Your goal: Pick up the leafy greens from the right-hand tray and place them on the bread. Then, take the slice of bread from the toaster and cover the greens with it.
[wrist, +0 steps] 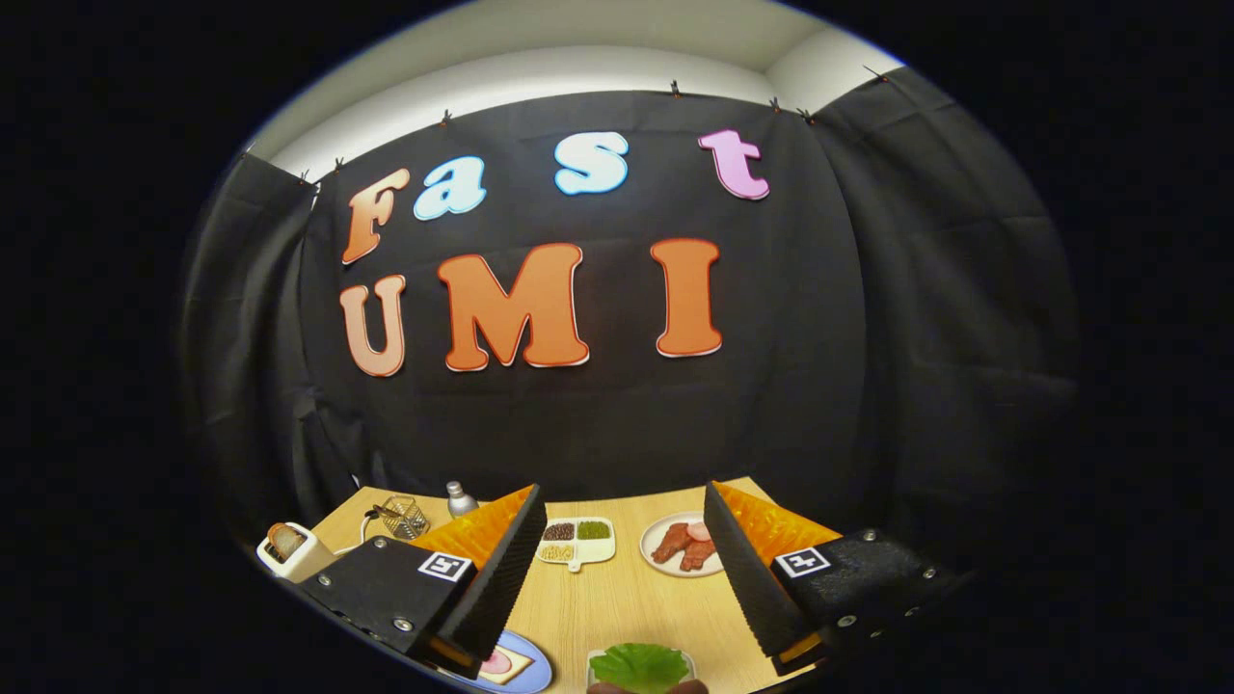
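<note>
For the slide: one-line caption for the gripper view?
Open gripper held above the leafy greens; toaster with bread off to the left.

One gripper [617, 569], two fingers spread apart, nothing between them. One wooden table [617, 598]. One toaster [294, 551] with one bread slice [283, 540] in slot. One wire basket [403, 517]. One bottle [460, 499]. One divided dish [576, 541], three filled compartments. One meat plate [683, 546]. One blue plate [532, 670] with one bread slice [506, 664]. One tray [598, 659] with one leafy green [640, 665].
</note>
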{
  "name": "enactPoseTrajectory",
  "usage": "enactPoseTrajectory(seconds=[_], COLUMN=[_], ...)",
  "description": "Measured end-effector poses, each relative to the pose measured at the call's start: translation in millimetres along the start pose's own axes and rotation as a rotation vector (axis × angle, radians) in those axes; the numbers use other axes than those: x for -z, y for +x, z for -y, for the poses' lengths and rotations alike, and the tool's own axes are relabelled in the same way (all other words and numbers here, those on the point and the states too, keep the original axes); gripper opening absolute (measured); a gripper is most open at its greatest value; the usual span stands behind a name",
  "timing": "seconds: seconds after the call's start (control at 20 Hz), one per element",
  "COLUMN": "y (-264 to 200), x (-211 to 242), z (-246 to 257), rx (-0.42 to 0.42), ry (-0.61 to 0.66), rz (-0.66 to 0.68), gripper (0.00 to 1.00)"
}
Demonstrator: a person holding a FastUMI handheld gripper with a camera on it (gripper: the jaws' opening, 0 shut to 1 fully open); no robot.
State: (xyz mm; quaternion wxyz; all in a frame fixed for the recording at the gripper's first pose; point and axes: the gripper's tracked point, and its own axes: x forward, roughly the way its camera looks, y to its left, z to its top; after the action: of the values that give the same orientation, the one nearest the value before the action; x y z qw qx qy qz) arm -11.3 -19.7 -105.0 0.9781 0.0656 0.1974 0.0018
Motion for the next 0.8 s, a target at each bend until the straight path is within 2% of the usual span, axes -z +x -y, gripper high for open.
enactPoseTrajectory(seconds=[0.15,0.4,0.8], y=[7.9,18.6,13.4], x=[34.8,113.1,210.0], z=[-2.1,4.1,2.4], rx=[-0.022,0.005,-0.048], ry=[-0.022,-0.081,-0.103], rz=[-0.09,-0.366,-0.708], gripper=[0.98,0.99,0.97])
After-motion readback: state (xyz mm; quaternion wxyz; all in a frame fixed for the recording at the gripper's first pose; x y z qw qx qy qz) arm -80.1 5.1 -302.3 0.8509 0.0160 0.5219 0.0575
